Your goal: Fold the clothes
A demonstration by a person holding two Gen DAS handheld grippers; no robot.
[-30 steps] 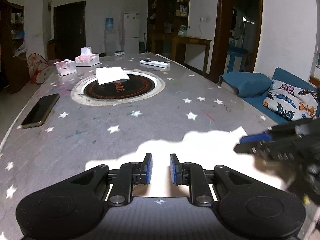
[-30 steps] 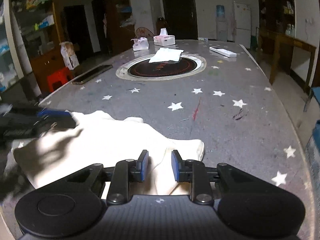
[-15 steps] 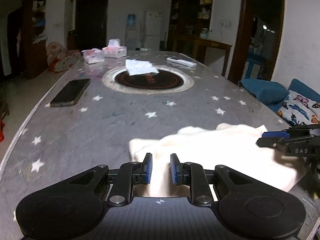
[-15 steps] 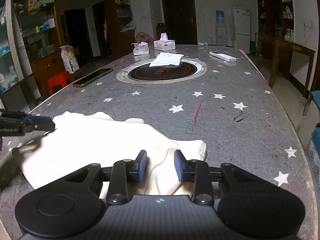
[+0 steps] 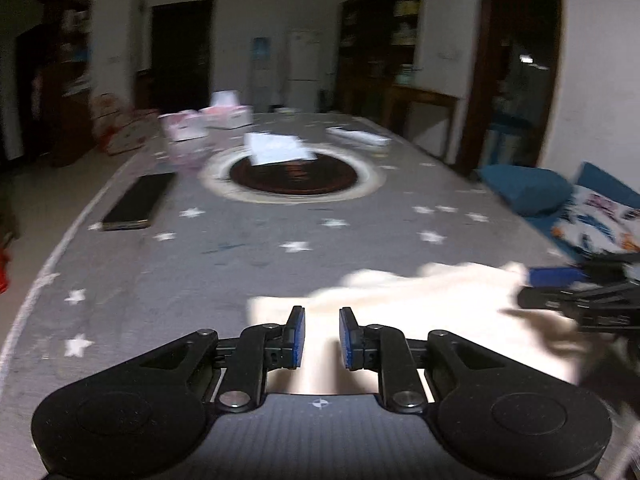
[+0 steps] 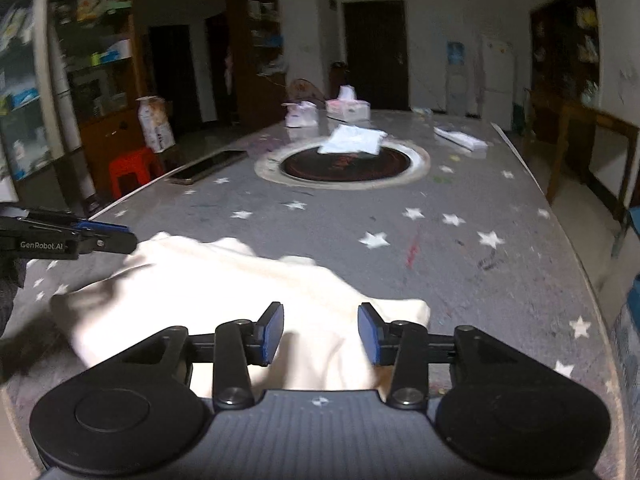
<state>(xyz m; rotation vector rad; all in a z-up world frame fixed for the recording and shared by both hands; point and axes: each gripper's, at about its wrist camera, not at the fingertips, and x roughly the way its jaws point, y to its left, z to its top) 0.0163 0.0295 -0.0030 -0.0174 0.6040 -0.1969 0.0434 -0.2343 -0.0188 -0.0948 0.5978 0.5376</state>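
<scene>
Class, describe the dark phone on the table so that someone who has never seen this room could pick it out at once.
Start at the long grey star-patterned table and find the dark round inset in its middle. The phone lies flat near the table's left edge, beside that inset. It is the only thin, black, glossy slab there; the tissue boxes beyond it are pale and boxy.

On the worktop point(image 6: 460, 264) lie one cream garment point(image 6: 240, 304), one dark phone point(image 5: 140, 200), two tissue boxes point(image 6: 347, 108) point(image 6: 301, 114), one white folded cloth point(image 6: 354, 141) and one white remote point(image 6: 460, 139). Two hand-held grippers show: left hand-held gripper point(image 5: 321, 338), right hand-held gripper point(image 6: 320, 332). One red stool point(image 6: 132, 170) stands on the floor.
</scene>
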